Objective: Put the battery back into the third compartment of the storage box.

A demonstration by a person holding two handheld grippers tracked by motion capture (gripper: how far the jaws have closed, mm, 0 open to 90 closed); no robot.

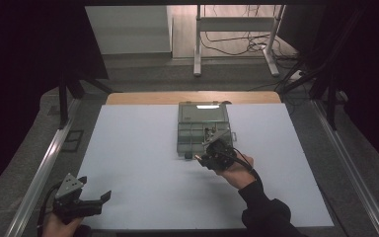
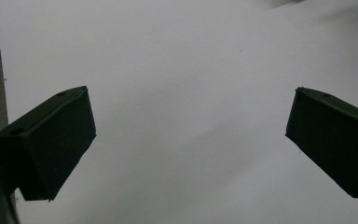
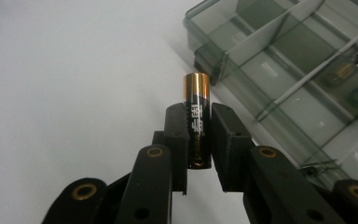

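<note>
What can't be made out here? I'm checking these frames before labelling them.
- Battery: lower sides covered by the right gripper fingers, right gripper view; label too blurred to read.
- Compartment box: near corner hidden behind the right gripper, high view; contents too small.
- Box's far side: cut off by the frame edge, right gripper view.

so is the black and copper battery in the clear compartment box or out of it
Out. The black and copper battery is clamped upright in the right gripper, over the white table beside the clear compartment box.
</note>
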